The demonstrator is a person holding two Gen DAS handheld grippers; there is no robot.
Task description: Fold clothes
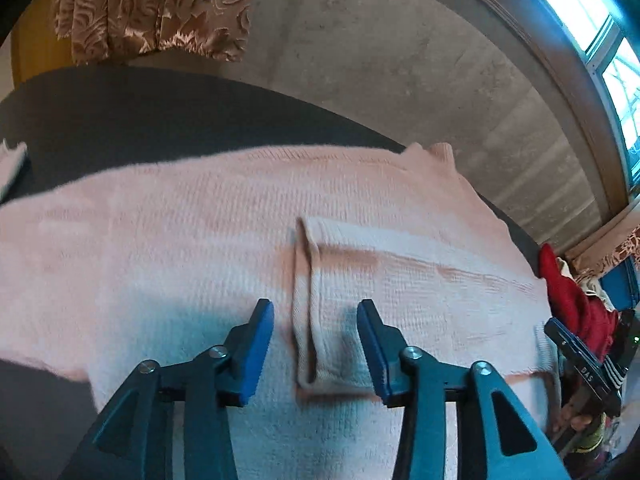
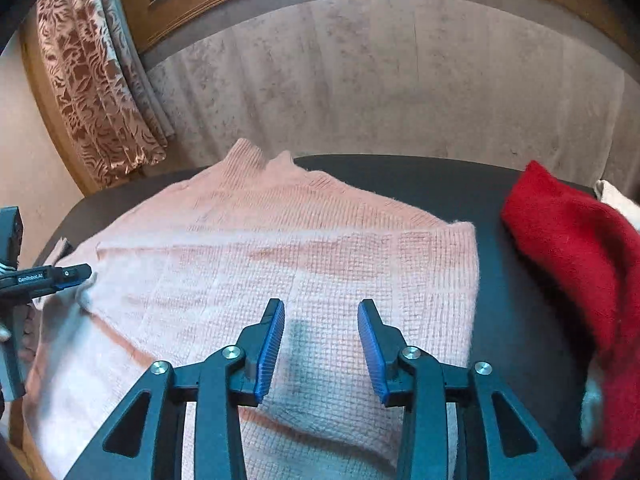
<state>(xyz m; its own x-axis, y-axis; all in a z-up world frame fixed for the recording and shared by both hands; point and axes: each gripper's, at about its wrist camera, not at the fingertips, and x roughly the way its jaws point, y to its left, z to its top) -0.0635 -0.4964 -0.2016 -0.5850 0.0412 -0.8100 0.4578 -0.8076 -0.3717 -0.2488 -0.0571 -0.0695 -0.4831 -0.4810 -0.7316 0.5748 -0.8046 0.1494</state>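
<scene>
A pale pink knit sweater (image 1: pixel 180 232) (image 2: pixel 280 240) lies spread flat on a dark table (image 1: pixel 120 120) (image 2: pixel 500 300). One sleeve (image 1: pixel 420 276) is folded across its body, and the cuff (image 1: pixel 306 340) ends just under my left gripper (image 1: pixel 315 308). That gripper hovers over the cuff, open, with its blue pads clear of the cloth on both sides. My right gripper (image 2: pixel 322 306) stands open above the sweater's near right part with nothing between its fingers. Each gripper shows at the edge of the other's view: the right one (image 1: pixel 580 360), the left one (image 2: pixel 86 271).
A red garment (image 1: pixel 572 296) (image 2: pixel 572 248) is heaped at the table's right end, over a white piece (image 2: pixel 616 200). Another pale cloth (image 1: pixel 12 164) lies at the far left. Behind the table are a grey wall (image 1: pixel 400 60), a patterned brown curtain (image 1: pixel 152 8) (image 2: pixel 92 92) and a window (image 1: pixel 592 20).
</scene>
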